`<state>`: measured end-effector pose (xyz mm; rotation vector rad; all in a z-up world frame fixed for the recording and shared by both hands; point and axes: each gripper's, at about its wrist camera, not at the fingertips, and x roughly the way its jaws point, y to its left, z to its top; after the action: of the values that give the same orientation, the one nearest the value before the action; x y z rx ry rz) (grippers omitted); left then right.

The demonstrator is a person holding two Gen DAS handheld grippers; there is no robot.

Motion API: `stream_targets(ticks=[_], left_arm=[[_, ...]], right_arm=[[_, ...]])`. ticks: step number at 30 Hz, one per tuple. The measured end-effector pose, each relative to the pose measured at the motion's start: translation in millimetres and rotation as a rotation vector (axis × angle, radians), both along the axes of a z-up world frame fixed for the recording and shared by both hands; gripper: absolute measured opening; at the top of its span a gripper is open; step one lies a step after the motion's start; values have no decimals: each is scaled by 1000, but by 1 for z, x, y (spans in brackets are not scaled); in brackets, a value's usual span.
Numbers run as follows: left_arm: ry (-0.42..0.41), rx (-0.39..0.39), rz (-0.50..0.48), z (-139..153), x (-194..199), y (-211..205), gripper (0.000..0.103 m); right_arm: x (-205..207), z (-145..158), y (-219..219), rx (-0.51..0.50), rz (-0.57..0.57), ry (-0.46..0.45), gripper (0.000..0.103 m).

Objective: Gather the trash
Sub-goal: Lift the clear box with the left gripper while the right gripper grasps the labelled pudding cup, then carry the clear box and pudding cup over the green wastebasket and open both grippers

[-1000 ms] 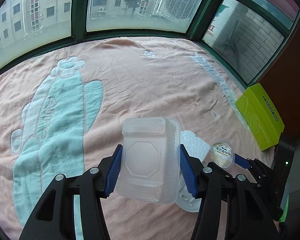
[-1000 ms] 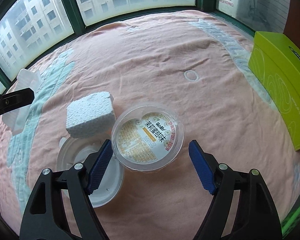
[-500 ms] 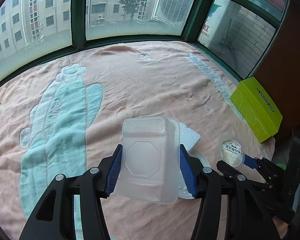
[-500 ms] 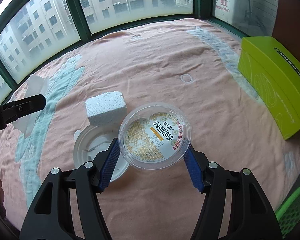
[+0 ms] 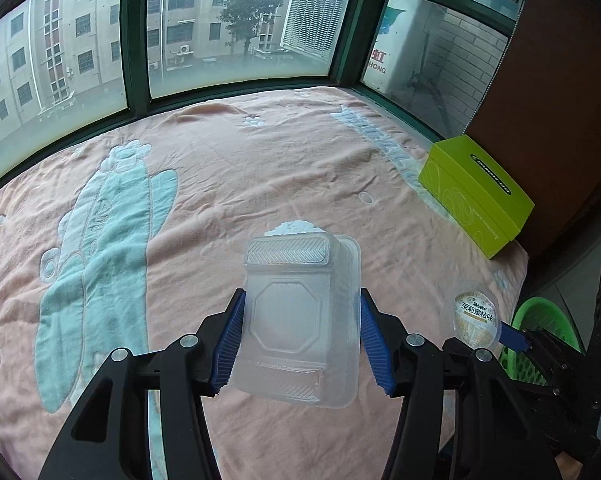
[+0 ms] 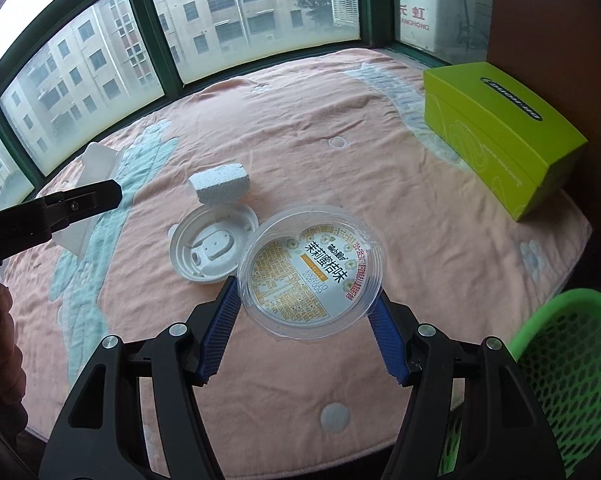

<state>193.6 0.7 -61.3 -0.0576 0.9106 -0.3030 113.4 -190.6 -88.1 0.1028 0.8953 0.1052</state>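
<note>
Left tongs (image 5: 300, 340) clamped a clear plastic tray (image 5: 300, 320); right tongs (image 6: 306, 328) gripped a round labelled cup (image 6: 310, 276) above the blanket (image 6: 300, 120).

A home bedroom here: a bed under a pink blanket (image 5: 260, 184) with a teal cactus design, tucked into a bay window (image 5: 236, 24) facing apartment blocks, a green tissue box (image 6: 500, 128) at its edge.

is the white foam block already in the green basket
No, the white foam block lies on the pink blanket, apart from the green basket.
</note>
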Motion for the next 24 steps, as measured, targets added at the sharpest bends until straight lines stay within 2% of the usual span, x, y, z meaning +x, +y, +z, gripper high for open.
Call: stream_targets(ticks=[14,24], left_arm=[[-33,33,-88,4,-45,-60,53],[-37,38,-168,5,-70,-106,53]], right_arm=[[-68,12,-50,-19,-128,-20,63],[-116,10,-98,-21,-243,-19,63]])
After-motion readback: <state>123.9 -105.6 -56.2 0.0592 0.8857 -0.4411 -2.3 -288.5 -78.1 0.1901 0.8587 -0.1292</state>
